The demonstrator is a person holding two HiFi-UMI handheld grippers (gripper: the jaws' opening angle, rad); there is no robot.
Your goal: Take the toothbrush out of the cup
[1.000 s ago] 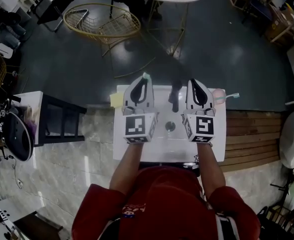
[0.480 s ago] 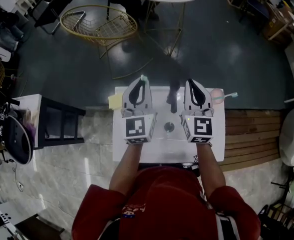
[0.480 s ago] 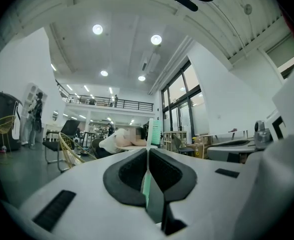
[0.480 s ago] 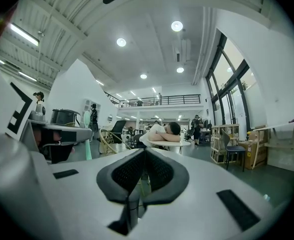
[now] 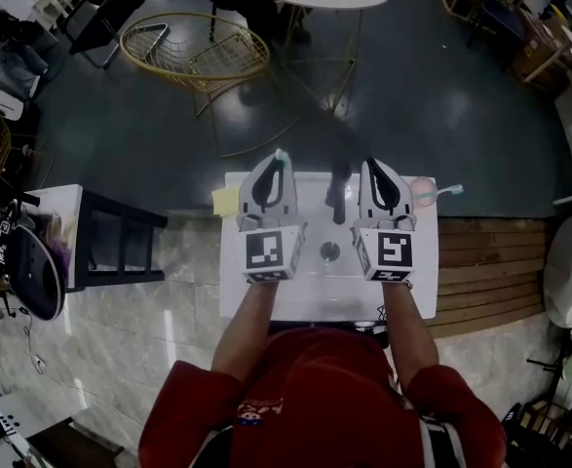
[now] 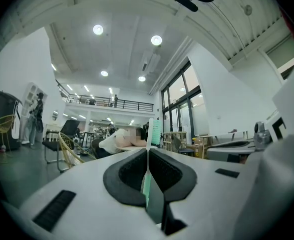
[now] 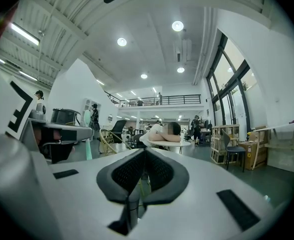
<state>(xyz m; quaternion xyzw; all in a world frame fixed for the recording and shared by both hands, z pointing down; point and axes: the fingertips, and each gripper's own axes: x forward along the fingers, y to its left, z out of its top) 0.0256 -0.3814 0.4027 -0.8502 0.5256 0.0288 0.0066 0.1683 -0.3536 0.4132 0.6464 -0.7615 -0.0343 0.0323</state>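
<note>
Fingers of the left gripper clamp a green toothbrush, bristles up, its lower handle hidden between them. Right gripper is closed on nothing; just beside it a half-covered pink cup holds another brush. Both hang over the sink as a second ago.

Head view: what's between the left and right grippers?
Head view: the dark faucet, between the left gripper (shut on the toothbrush) and the right gripper; sink drain just nearer.
</note>
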